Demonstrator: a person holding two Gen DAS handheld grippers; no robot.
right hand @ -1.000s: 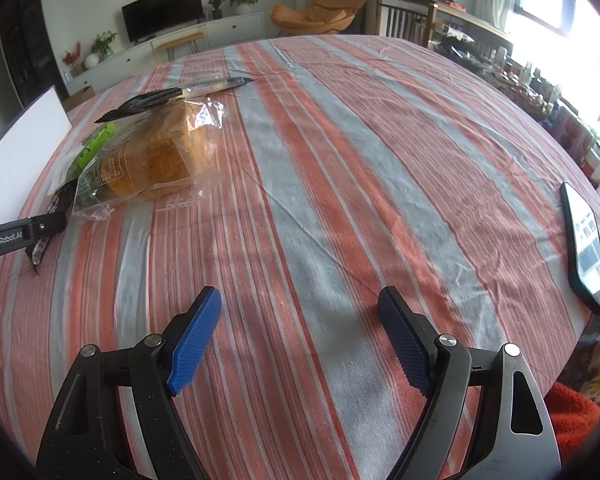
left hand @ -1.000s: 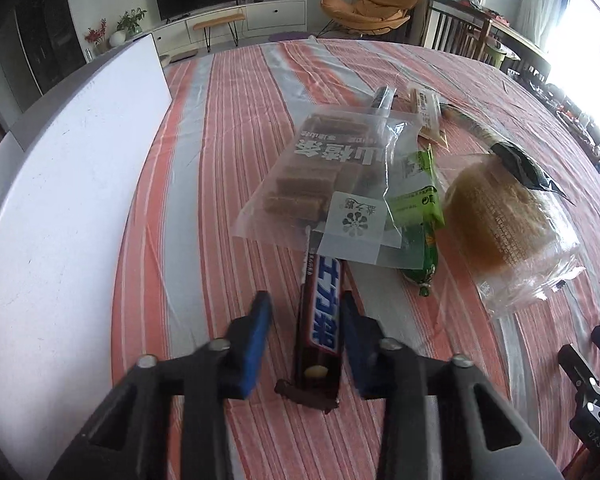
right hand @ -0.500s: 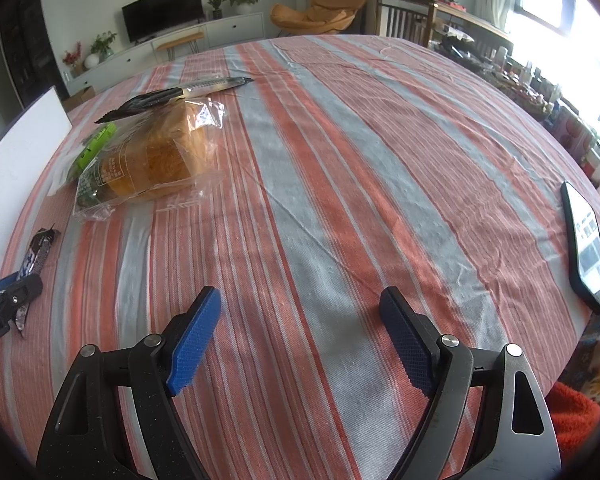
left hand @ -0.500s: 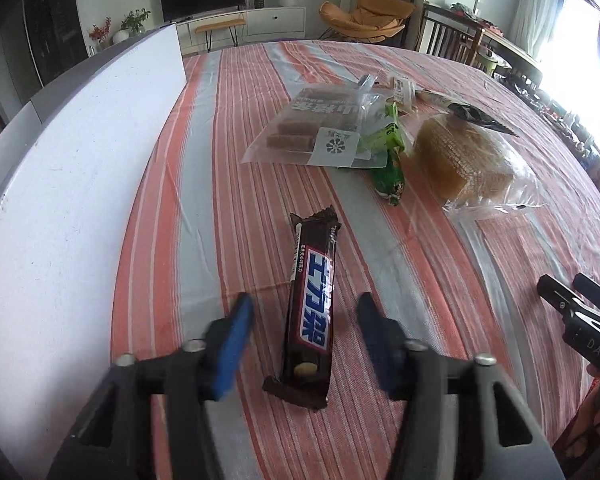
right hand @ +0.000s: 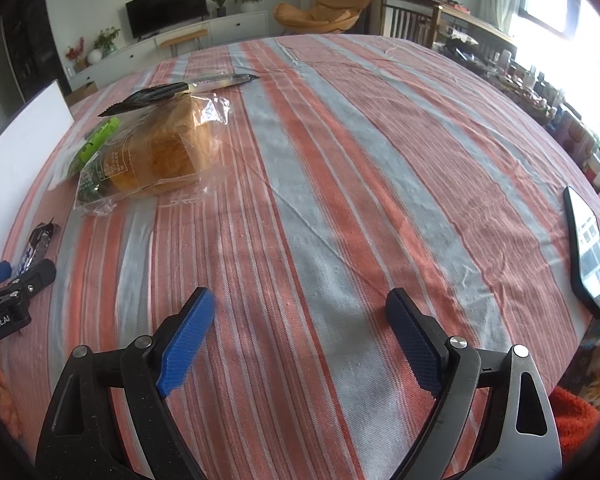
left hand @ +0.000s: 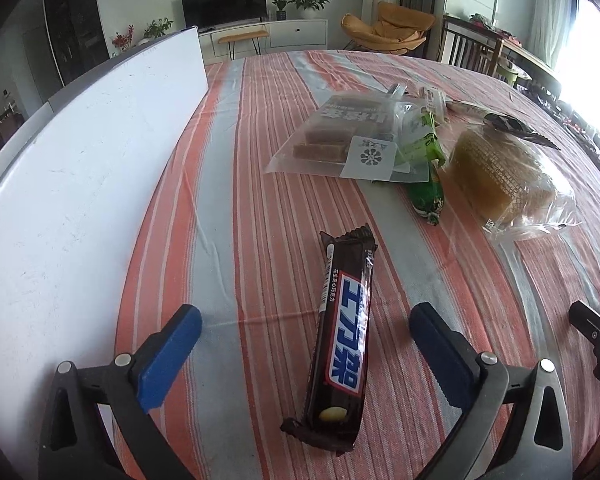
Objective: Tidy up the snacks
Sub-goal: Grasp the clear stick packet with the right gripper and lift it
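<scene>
Nearest, left gripper: two black fingers with blue ribbed pads, jaws opening and spread wide; the pads stand clear of the bar lying between them, so nothing is gripped.
Right gripper: same build, jaws opening, only bare cloth between the pads.
Bar: one, dark brown glossy wrapper with a blue and white label, crimped ends; flat on the cloth, long axis running away from the left gripper, far end tilted slightly right.
Board: one, white and flat with faint scuffs, standing along the left edge of the table, near the bar but not touching.
Cloth: woven, in orange-red, grey and thin white stripes, lightly wrinkled.
Phone: one, black slab with a lit screen, at the right edge of the table, well apart from the snacks.
Green pack: one, long and narrow, partly under the clear bag, pointing toward the left gripper.
Bread: one golden block in a crinkly clear bag, just right of the green pack.
Clear bag: one, flat, holding tan rectangular bars, with a white flower label.
Dark packet: one, thin with a serrated end, beyond the bread.
</scene>
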